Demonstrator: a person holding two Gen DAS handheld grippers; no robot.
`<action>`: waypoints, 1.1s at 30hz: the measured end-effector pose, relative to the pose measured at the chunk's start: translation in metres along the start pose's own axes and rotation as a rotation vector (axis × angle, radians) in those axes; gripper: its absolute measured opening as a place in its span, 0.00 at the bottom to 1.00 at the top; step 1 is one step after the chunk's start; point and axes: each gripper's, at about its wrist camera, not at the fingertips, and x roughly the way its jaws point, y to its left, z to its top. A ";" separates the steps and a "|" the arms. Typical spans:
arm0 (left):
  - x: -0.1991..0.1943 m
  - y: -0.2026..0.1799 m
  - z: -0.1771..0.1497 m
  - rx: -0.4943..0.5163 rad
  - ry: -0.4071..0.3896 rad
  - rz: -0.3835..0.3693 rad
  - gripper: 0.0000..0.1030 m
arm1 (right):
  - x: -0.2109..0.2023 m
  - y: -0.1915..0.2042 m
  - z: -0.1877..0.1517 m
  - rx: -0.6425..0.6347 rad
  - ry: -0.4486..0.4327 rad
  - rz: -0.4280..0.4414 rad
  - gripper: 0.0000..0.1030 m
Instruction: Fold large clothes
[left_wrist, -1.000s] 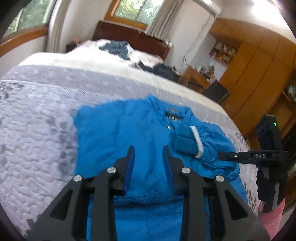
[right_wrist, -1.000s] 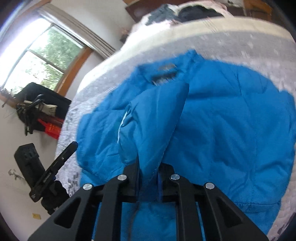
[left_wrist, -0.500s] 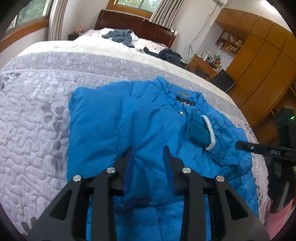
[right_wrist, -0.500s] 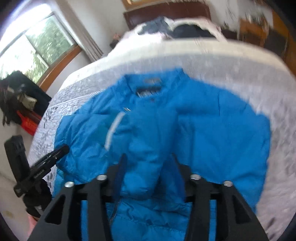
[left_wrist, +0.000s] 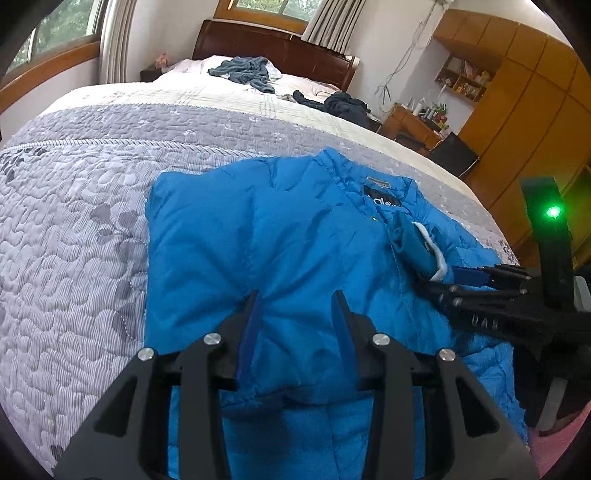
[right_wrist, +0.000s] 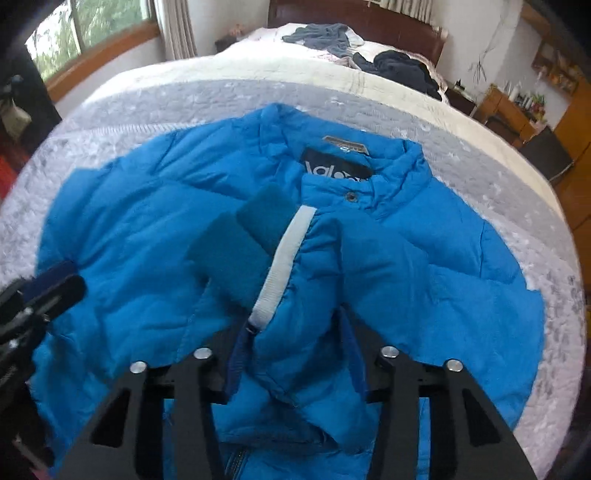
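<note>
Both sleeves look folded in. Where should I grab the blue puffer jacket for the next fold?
Probably the blue puffer jacket's bottom hem, coming from the near edge: sleeve cuffs already lie across the chest, and both open grippers point toward the collar.

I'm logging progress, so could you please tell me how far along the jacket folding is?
Done: both sleeves lie folded across the blue jacket, cuff near the collar. In hand: nothing; the left gripper and right gripper are open above it. Left: folding the body.
</note>
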 end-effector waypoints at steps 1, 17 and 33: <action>0.001 0.001 0.000 0.000 0.000 -0.001 0.37 | -0.005 -0.010 -0.002 0.030 -0.005 0.043 0.28; 0.004 -0.006 -0.002 0.009 0.001 0.025 0.37 | -0.063 -0.189 -0.075 0.434 -0.063 0.156 0.34; 0.003 -0.029 -0.003 0.063 0.016 0.077 0.43 | -0.042 -0.200 -0.078 0.405 -0.091 0.170 0.37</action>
